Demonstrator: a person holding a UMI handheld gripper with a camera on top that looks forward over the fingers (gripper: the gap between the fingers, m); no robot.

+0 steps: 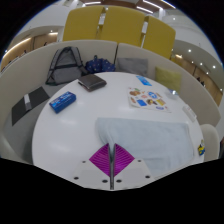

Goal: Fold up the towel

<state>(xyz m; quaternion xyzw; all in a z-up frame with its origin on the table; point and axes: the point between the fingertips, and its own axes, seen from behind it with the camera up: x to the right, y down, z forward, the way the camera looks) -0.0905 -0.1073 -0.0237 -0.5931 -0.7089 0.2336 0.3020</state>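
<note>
A pale grey towel (pixel 148 138) lies flat on the white round table (pixel 75 130), reaching from just ahead of my fingers out to the right. My gripper (pixel 111 158) sits low at the towel's near left corner. Its two magenta pads (pixel 100 158) are pressed together with no gap. A thin edge of the towel seems to run in between the pads, but the cloth there is hard to make out.
On the table beyond the towel lie a blue case (pixel 62 100), a dark wallet-like pouch (pixel 92 83), a sheet with coloured pictures (pixel 150 98) and a small blue item (pixel 144 81). A black chair (pixel 66 62) and yellow partitions (pixel 120 30) stand behind. A yellow-marked object (pixel 201 152) lies at the right.
</note>
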